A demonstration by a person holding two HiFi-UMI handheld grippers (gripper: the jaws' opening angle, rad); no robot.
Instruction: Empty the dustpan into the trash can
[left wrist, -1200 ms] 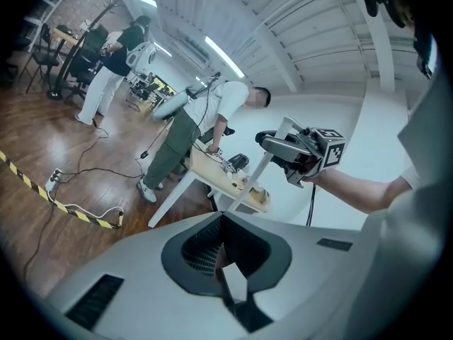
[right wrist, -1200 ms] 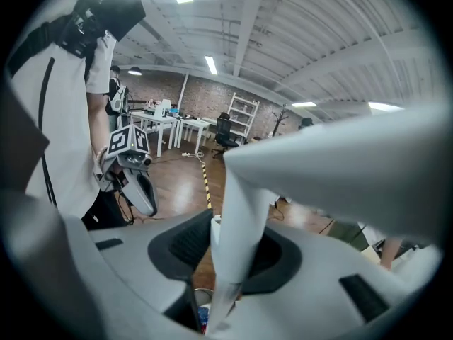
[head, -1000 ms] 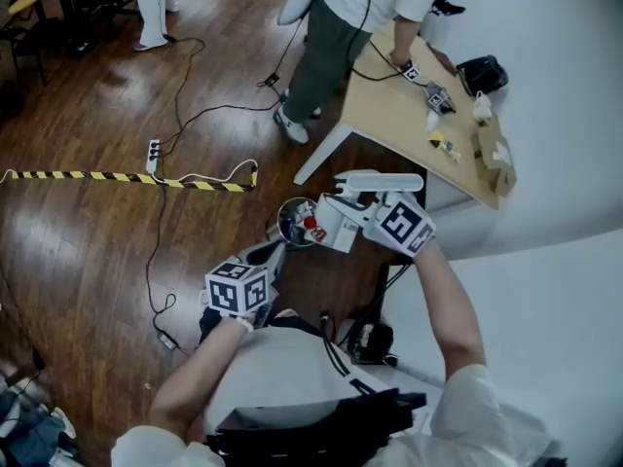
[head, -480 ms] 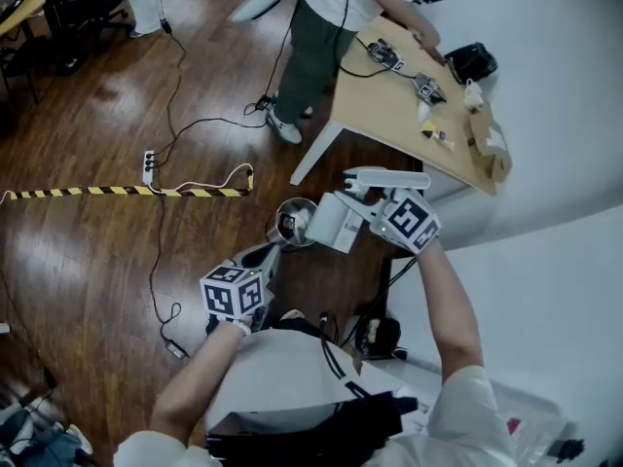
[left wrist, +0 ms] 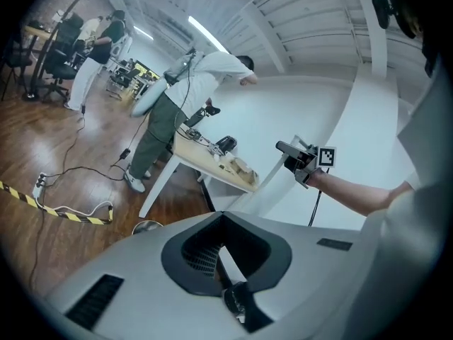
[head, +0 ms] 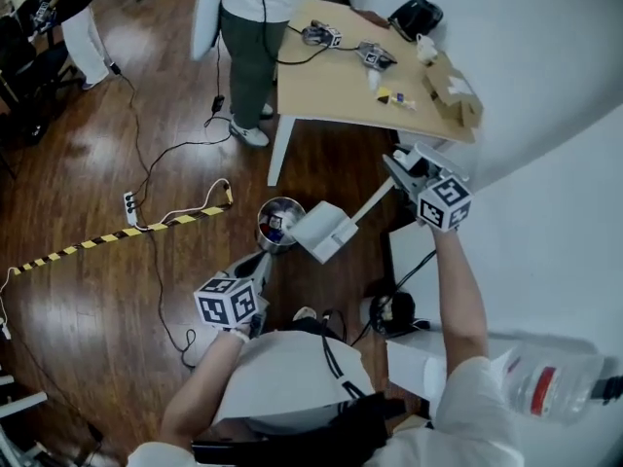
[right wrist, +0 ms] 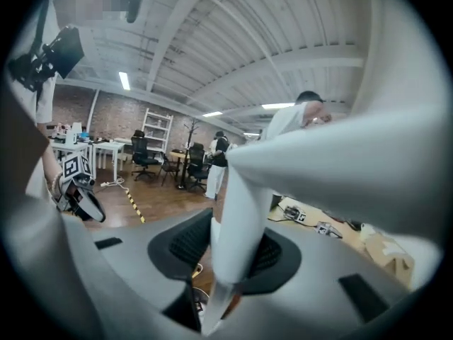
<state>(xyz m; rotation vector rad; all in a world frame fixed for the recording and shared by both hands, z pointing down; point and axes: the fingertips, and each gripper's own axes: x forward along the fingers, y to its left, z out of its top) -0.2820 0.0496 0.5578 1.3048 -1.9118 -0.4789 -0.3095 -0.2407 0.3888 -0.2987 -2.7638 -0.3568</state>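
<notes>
Setting: a wooden floor (head: 88, 300) seen from above, with a small round metal trash can (head: 276, 220) near the middle of the head view.
Trash can: upright and open-topped – small coloured scraps show inside.
Dustpan: a white dustpan (head: 326, 232) hangs just beside the trash can, on the side toward the white wall. Its pan edge overlaps the can's rim in the head view; whether the two touch cannot be told.
Handle: the dustpan's long white handle (head: 373, 200) slants up and away from the trash can into the right gripper.
Right gripper: the right gripper (head: 401, 171) is clamped on the handle – its own view shows the white shaft (right wrist: 241, 211) filling the space between the jaws.
Left gripper: the left gripper (head: 258, 263) points at the trash can from the near side, just short of it. Its jaws are drawn close together, and nothing can be made out between them.
Table: a pale wooden table (head: 331, 86) stands beyond the trash can, with small items on it.
Bystander: a person (head: 248, 27) stands at the table's far-left corner.
Floor markings: yellow-and-black striped tape (head: 97, 236) and a power strip (head: 129, 205) lie to the left of the trash can.
</notes>
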